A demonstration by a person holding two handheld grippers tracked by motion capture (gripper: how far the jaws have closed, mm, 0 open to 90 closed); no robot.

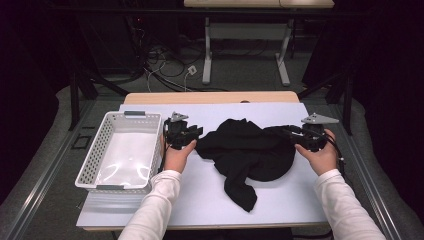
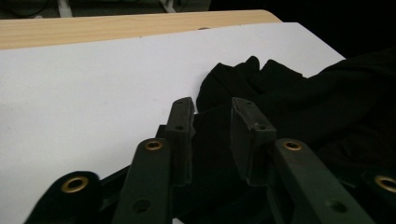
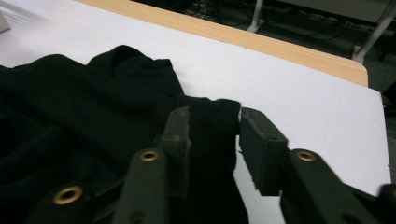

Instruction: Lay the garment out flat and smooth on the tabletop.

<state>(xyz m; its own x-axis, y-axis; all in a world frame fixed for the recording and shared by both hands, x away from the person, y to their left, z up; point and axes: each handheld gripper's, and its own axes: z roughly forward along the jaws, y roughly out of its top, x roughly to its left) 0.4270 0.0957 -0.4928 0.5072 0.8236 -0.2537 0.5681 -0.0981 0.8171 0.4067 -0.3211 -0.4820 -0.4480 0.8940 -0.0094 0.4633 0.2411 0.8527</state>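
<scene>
A crumpled black garment lies in the middle of the white mat, one sleeve-like end trailing toward the front. My left gripper is at the garment's left edge. In the left gripper view my left gripper is open, and black cloth lies in the gap between its jaws. At the garment's right edge is my right gripper. In the right gripper view my right gripper is open too. A fold of the cloth rests against one jaw, with a white sliver of mat beside the other.
A white perforated basket stands on the mat's left side, close to my left hand. The wooden table edge runs along the back. Beyond it are table legs and cables on the floor.
</scene>
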